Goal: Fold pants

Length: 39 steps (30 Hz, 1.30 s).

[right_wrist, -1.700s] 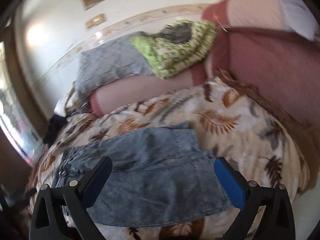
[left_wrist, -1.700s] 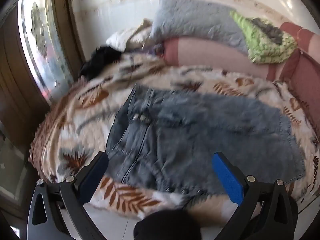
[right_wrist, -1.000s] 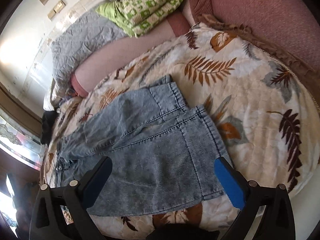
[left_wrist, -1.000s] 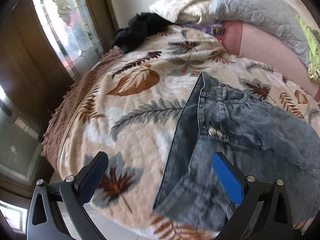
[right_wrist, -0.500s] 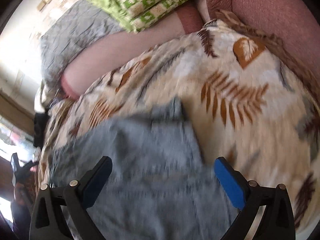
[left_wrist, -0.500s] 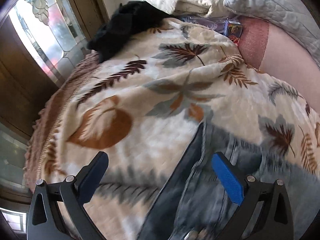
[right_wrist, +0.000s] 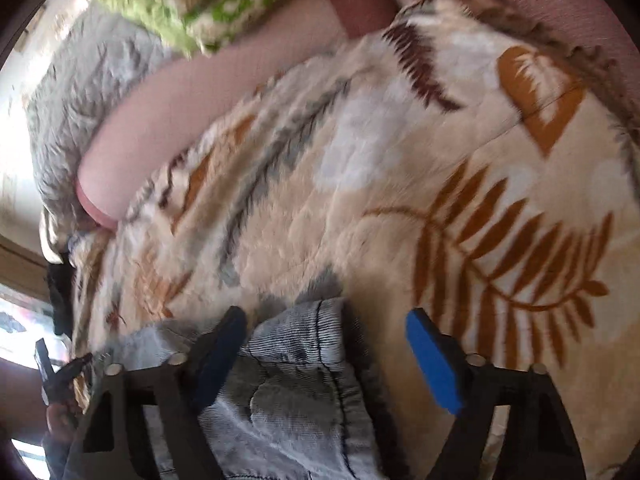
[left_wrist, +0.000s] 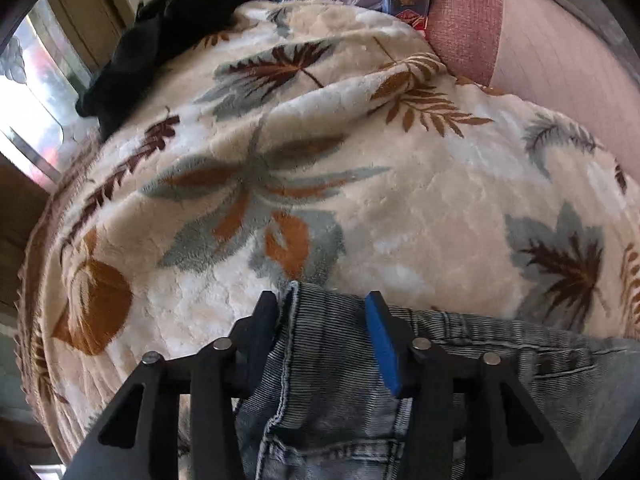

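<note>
The grey-blue denim pants point(left_wrist: 332, 380) lie flat on a leaf-patterned blanket point(left_wrist: 400, 200). In the left wrist view my left gripper point(left_wrist: 320, 300) points steeply down over the far waistband corner. Its jaws are closing, with the denim edge between the fingers and lying loose. In the right wrist view my right gripper point(right_wrist: 326, 316) straddles the far hem corner of a pant leg point(right_wrist: 296, 400). These jaws are closing too. The denim lies against the dark left finger point(right_wrist: 224, 340), and bare blanket point(right_wrist: 360, 200) shows between it and the blue pad point(right_wrist: 432, 360).
A black garment point(left_wrist: 160, 40) lies at the blanket's far left, beside a window point(left_wrist: 36, 80). A pink bolster point(left_wrist: 560, 60) runs along the back, with a small printed box point(left_wrist: 408, 0) next to it. A green patterned blanket point(right_wrist: 224, 0) and a grey quilt point(right_wrist: 80, 100) lie behind.
Both grippers have moved across the pants to their far edge and sunk toward the bed. Both pairs of jaws have narrowed, the left around the waistband corner and the right around the hem corner.
</note>
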{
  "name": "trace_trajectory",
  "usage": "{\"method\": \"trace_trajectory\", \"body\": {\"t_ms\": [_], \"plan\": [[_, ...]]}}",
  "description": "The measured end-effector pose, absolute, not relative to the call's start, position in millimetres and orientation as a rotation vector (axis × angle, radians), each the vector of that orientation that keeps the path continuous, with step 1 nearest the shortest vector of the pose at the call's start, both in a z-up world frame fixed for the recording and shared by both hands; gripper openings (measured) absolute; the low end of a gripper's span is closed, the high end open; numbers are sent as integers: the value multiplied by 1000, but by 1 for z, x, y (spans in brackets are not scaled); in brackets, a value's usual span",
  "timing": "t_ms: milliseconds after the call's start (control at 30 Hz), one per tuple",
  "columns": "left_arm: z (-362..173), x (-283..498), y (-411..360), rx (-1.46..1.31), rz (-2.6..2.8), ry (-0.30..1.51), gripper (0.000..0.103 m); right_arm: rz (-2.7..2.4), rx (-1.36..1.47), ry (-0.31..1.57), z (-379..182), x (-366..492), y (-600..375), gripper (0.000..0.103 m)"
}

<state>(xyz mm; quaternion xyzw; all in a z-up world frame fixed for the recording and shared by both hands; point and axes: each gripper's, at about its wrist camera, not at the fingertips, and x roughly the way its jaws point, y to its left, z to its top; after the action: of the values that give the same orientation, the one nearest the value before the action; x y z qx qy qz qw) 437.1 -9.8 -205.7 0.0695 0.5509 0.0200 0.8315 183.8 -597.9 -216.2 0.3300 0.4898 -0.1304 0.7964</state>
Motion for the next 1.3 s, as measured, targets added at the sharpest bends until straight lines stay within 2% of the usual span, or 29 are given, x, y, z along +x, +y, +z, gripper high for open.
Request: {"method": "trace_trajectory", "body": {"t_ms": [33,67,100,133,167,200,300,500,633,733,867,933,1033,1200,1300], "plan": [[-206,435,-12,180,38,1155,32,-278,710,1062,-221,188,-596,71],[-206,434,-15,199,41,1148,28,-274,704,1061,-225,189,-595,63],[-206,431,-15,210,45,1141,20,-271,700,1060,-229,192,-593,49],[-203,430,-13,215,47,1133,13,-282,685,1067,-232,196,-592,40],[-199,430,-12,204,41,1129,11,-312,651,1083,-235,199,-590,25],[-195,429,-11,194,36,1125,9,-342,615,1098,-234,200,-586,21],[-174,419,-9,195,1,1081,7,-345,571,1077,-217,196,-577,19],[-116,396,1,116,-58,974,7,-325,533,908,-143,175,-575,19],[-75,362,19,44,-89,877,6,-310,533,731,-90,155,-575,19],[-59,323,38,20,-111,819,6,-298,518,672,-74,132,-568,19],[-59,261,58,32,-144,785,6,-290,518,729,-90,86,-557,19],[-67,222,71,63,-128,765,1,-278,542,766,-109,54,-555,19],[-82,173,95,79,-116,766,1,-262,590,821,-140,7,-553,19],[-126,124,127,65,-101,877,1,-238,634,922,-184,-56,-534,19],[-146,113,144,-37,-100,959,1,-229,693,904,-192,-75,-535,19]]}}
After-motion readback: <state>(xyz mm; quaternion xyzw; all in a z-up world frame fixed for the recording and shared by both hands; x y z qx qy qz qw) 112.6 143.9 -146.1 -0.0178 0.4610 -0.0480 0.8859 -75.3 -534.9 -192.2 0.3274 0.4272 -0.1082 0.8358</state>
